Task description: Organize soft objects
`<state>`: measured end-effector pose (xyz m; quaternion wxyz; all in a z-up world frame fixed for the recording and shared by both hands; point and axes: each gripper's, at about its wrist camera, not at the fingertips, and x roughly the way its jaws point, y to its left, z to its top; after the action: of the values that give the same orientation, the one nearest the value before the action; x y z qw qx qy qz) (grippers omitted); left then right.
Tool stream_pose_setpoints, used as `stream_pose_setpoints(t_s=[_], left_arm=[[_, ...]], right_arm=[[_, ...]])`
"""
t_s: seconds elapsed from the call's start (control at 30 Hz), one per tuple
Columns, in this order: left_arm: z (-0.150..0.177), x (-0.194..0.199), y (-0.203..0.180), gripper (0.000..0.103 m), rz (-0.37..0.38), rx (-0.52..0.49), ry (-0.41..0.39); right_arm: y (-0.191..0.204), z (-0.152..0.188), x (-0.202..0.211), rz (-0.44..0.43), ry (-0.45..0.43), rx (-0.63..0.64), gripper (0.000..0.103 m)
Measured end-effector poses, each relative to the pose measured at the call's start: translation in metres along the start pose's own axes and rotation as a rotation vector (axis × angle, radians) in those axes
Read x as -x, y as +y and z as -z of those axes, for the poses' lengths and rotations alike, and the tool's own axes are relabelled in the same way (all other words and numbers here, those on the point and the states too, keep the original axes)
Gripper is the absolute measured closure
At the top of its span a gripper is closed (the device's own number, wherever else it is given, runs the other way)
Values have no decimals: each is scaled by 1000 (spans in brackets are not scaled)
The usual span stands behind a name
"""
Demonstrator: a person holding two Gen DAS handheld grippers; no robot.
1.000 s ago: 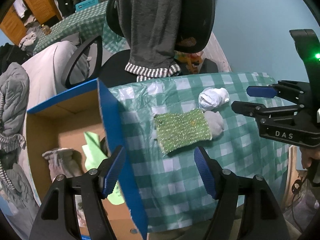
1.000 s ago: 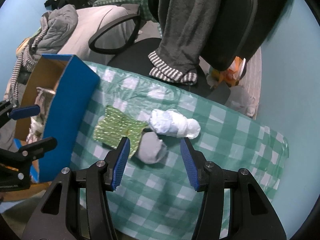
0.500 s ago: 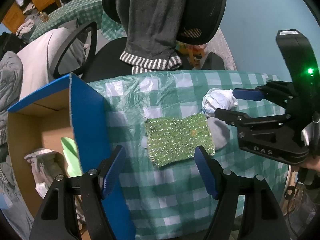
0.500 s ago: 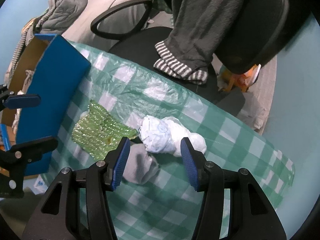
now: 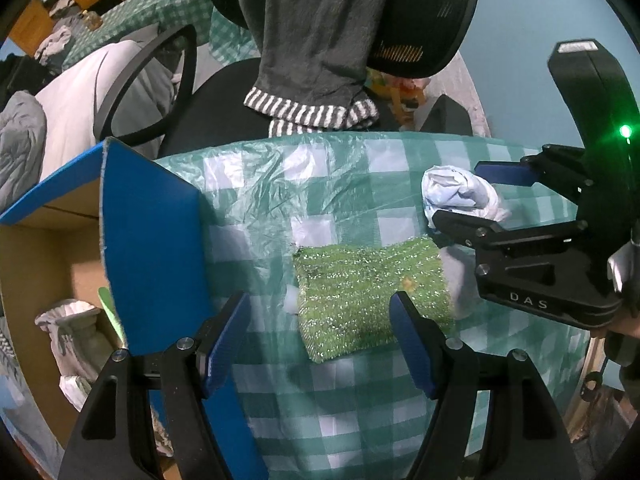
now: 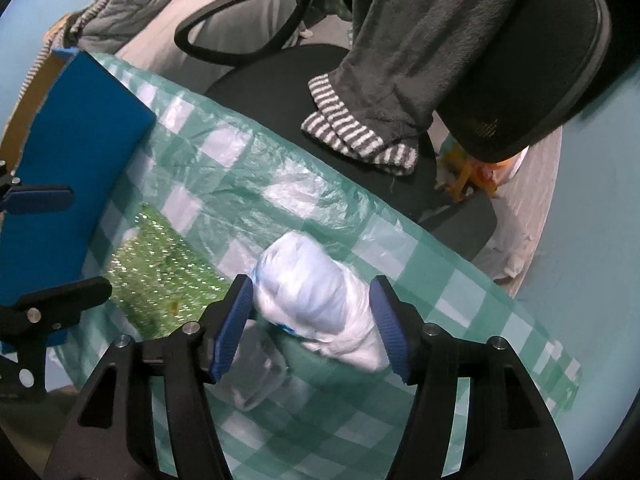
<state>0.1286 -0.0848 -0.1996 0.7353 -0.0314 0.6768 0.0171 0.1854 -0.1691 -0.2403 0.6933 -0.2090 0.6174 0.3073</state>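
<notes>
Straddling the white plastic-bag bundle (image 6: pixel 320 300), right tongs (image 6: pixel 312 324) point down at the tabletop (image 6: pixel 460 300) with one blue pad on each side of it. Jaws have just been opening; a gap shows at both pads, so no grip on the bundle. In the left wrist view the same tongs (image 5: pixel 472 196) come in from 3 o'clock, bundle (image 5: pixel 460 194) between their fingers.

Left tongs (image 5: pixel 320 340) are spread wide with nothing between the pads, hovering over the near half of the green glittery scrub cloth (image 5: pixel 368 292). The cloth lies flat on the green-and-white check plastic cover, about centre of that view. A grey soft item (image 5: pixel 460 280) sits at the cloth's 3 o'clock edge, touching it and partly hidden under the right tongs; in the right wrist view it is blurred, at 7 o'clock of the bundle (image 6: pixel 260 368).

Blue-sided cardboard box (image 5: pixel 152 248) stands at 9 o'clock of the cloth, against the tabletop edge. Inside it: a grey-white crumpled cloth (image 5: pixel 72 332) and a strip of light green (image 5: pixel 108 304).

Office chair (image 6: pixel 520 80) at 12 o'clock beyond the tabletop, with a grey garment with striped cuffs (image 6: pixel 392 60) draped over its backrest.
</notes>
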Motion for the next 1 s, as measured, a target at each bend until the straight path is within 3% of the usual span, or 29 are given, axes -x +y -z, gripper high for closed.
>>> stream_pose_setpoints(t_s=[0.13,0.23,0.33,0.4,0.67,1.0], left_arm=[[1,-2,-3,30,-4,-13,8],[2,-1,-4,30,-1,-19,11],[2,2,-5,30,-2,-43,4],[5,7,-6,24,-4,-69,-6],[18,9,-16,24,-8,-194,-16],[30,-15,-44,24,-18,-382,50]], right_arm=[[1,-4,-6,-9,17,11,41],[6,-3,-14,-12,51,35,56],[8,-1,-15,-12,54,37,60],[7,0,-13,-17,53,23,62],[-15,16,7,-40,15,-152,65],[-32,58,31,-101,-27,-361,65]])
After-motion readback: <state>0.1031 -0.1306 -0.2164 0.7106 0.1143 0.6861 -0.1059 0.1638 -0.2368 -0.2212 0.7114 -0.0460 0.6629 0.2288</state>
